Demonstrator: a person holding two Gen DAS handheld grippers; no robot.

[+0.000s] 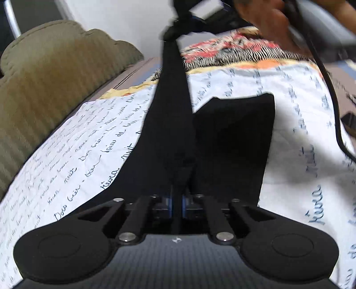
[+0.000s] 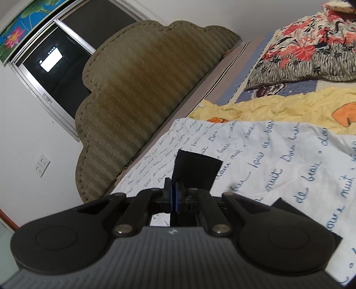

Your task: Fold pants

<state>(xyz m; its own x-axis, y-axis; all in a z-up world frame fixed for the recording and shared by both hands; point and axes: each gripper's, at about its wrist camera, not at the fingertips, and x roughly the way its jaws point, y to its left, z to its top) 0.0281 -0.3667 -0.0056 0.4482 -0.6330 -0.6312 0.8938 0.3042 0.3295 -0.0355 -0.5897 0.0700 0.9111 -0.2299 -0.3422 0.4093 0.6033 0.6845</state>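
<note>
The black pants (image 1: 233,142) lie on a white sheet with blue handwriting (image 1: 84,142). My left gripper (image 1: 177,200) is shut on one edge of the pants, and a black strip of fabric stretches taut from it up to my right gripper (image 1: 178,15) at the top of the left wrist view. In the right wrist view my right gripper (image 2: 174,195) is shut on the pants (image 2: 195,171), whose end sticks out past the fingers above the sheet (image 2: 278,169).
An olive padded headboard (image 2: 138,100) runs along the bed's left side. A floral blanket (image 2: 307,51) and a yellow sheet (image 2: 278,104) lie beyond the white sheet. A black cable (image 1: 333,106) hangs at the right. A window (image 2: 55,66) is in the wall.
</note>
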